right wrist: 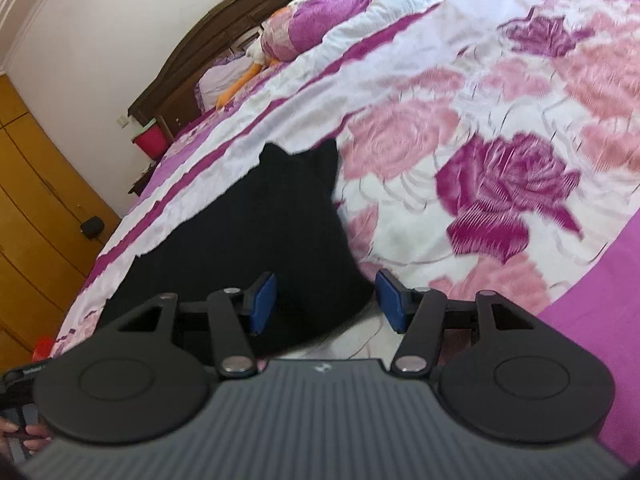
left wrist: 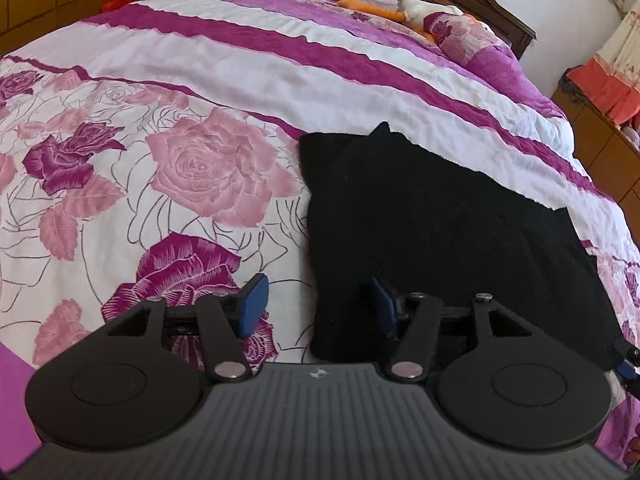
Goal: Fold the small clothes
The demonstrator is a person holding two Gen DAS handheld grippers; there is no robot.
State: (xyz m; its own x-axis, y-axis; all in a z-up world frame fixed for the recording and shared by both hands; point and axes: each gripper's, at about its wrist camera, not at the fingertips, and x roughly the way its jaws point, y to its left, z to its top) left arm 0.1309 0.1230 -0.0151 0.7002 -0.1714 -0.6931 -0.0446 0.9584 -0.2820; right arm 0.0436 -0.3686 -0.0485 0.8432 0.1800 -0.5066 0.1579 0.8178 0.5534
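On the bed, left wrist view: the black garment lies flat on the flowered bedspread, already doubled over by the look of its layered edges.
Left tool: jaws apart, nothing pinched; the garment's near left edge lies below the gap.
Handling: soft, light and limp, I'd judge; best taken at a corner or hem, since it will sag and drag.
Around: a stuffed toy and pillows lie near the headboard, well apart.
On the bed, right wrist view: the garment runs away from the tool, its near right corner between the pads.
Right tool: jaws apart, not gripping.
In the way: nothing close; only rumpled bedspread.
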